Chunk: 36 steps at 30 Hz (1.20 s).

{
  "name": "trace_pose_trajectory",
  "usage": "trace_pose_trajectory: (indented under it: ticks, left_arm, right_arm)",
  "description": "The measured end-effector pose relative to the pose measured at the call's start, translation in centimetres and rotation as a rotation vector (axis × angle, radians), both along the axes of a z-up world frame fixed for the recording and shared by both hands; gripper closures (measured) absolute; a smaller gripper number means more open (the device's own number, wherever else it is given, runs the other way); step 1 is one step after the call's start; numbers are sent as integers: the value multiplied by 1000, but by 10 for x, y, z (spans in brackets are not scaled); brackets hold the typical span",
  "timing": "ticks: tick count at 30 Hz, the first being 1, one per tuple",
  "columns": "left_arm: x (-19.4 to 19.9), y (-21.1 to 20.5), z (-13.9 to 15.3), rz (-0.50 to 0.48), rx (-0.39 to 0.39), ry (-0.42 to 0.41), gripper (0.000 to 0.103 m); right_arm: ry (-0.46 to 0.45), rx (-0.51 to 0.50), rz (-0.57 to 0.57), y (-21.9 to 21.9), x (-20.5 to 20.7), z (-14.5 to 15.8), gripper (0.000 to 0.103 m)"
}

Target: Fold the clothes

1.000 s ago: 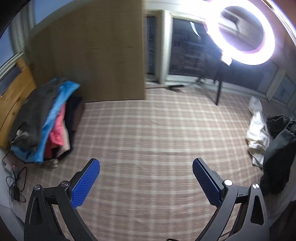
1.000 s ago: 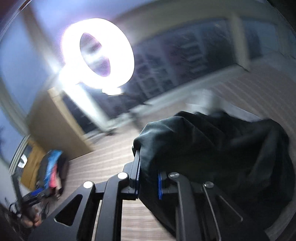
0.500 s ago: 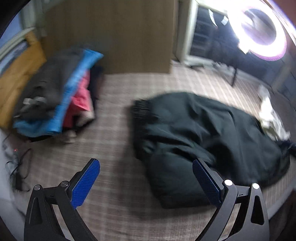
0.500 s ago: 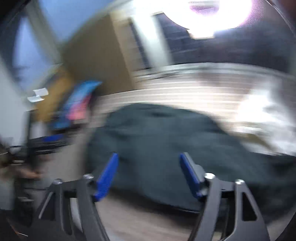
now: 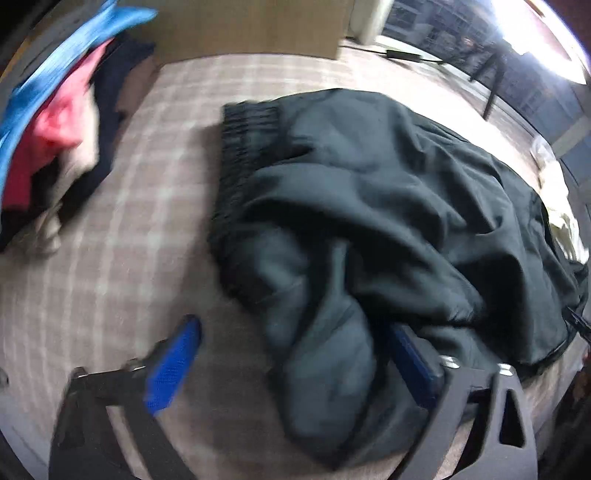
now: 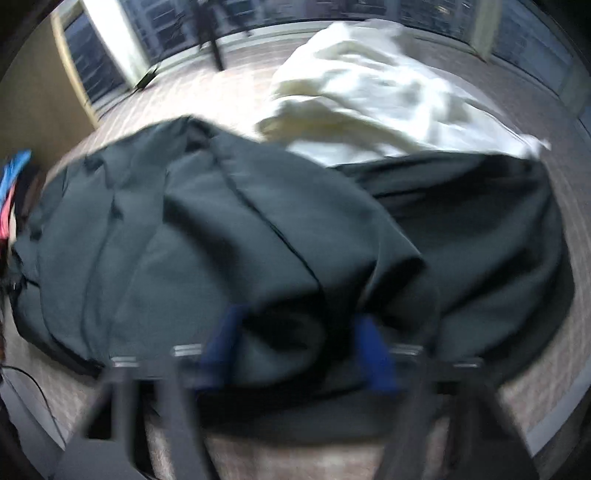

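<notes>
Across the checked cover (image 5: 129,240) lies one dark garment (image 5: 369,206), crumpled, its ribbed band towards the wooden panel (image 5: 251,26). One white cloth (image 6: 388,92) lies bunched just past its far edge, touching it. One pile (image 5: 55,110) of blue, pink and dark clothes sits apart at the left edge of the cover.

Two grippers are in view. The left gripper (image 5: 293,330) points steeply down with a fold of the garment between its jaws. They have just been closing, but the left pad (image 5: 173,369) is clear of the cloth, so nothing is gripped. The right gripper (image 6: 299,319) is blurred. Its jaws have just been closing too, yet the pads show apart on either side of another fold.

Dark windows (image 5: 424,26) run along the far wall, and a bright light glares at the top right of the left view.

A second ago the cover was bare in front of the left gripper, and the right gripper held the garment up, clamped. Now the garment is down and spread between them.
</notes>
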<state>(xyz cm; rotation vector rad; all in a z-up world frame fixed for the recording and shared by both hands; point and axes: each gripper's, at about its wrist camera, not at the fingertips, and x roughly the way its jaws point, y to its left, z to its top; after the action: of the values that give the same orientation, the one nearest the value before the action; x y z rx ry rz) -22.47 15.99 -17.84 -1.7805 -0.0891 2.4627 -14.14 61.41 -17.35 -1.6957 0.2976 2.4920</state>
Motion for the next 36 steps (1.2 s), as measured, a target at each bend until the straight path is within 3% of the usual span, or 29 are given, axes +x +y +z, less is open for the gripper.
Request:
trace_pose_trajectory:
  ticks: [3, 7, 9, 11, 12, 13, 15, 16, 17, 18, 20, 22, 24, 27, 32, 33, 36]
  left_arm:
    - [1, 9, 4, -37, 6, 48, 81]
    - [28, -14, 34, -32, 96, 77, 85]
    - [44, -20, 54, -46, 97, 103, 85]
    - [66, -25, 78, -65, 62, 141, 87]
    - [77, -27, 91, -77, 31, 171, 96]
    - [85, -29, 105, -73, -19, 206, 97]
    - [85, -34, 113, -72, -73, 225, 91]
    - [80, -36, 112, -75, -99, 220, 73]
    - [73, -37, 105, -73, -126, 196, 65]
    - [64, -38, 95, -70, -153, 167, 62]
    - [52, -40, 81, -72, -136, 134, 61]
    - [36, -39, 64, -77, -96, 84, 41]
    - [15, -30, 45, -94, -104, 58, 32]
    - [-17, -13, 23, -108, -152, 35, 32]
    - [-56, 10, -5, -172, -153, -14, 34]
    - [-57, 14, -7, -180, -158, 2, 47]
    - [-52, 25, -3, -190, -176, 65, 56]
  right_arm:
    - [61, 6, 23, -6, -4, 18, 97]
    - [226, 45, -23, 13, 6, 82, 97]
    - [307, 58, -37, 24, 9, 120, 97]
    - [379, 80, -24, 24, 11, 157, 97]
    - [413, 129, -10, 18, 9, 172, 97]
    - [436, 188, 6, 15, 8, 186, 97]
    - [460, 247, 15, 12, -11, 193, 97]
    - [447, 258, 4, 17, -27, 188, 97]
    - [411, 279, -11, 24, -47, 176, 94]
    - [340, 309, -18, 29, -66, 159, 90]
    - [252, 333, -26, 37, -74, 134, 86]
    - [167, 352, -33, 45, -81, 109, 84]
    - [170, 290, -34, 53, -65, 102, 59]
    - [157, 258, -36, 59, -51, 94, 56]
    - [149, 259, 16, 51, -53, 89, 51]
    - [149, 281, 38, 46, -59, 85, 47]
    - [146, 315, 96, 32, -82, 73, 47]
